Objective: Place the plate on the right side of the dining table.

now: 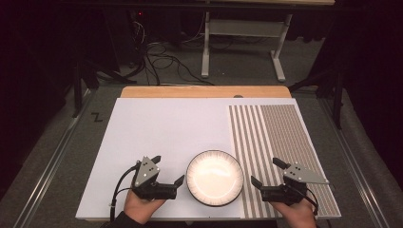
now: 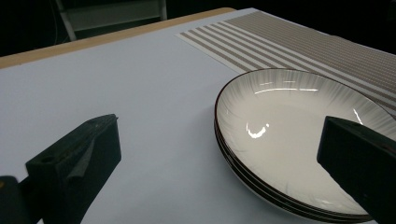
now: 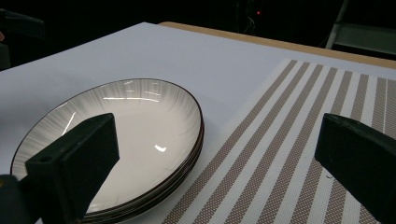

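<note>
Risk: the plates (image 1: 215,177) (a stack, judging by the layered rims) sit near the front edge of the white mat (image 1: 157,137), and a grab on one rim could lift or tip only the top plate. Left gripper (image 1: 167,172) and right gripper (image 1: 269,172) flank the stack, jaws wide, holding and touching nothing.

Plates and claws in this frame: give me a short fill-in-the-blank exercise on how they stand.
1. The stack of plates lies between the left claw and the ____ claw.
2. Both claws are ____, with nothing between their jaws.
3. The striped placemat lies on the ____ side of the white table surface in the high view.

Missing words: right; open; right
</note>
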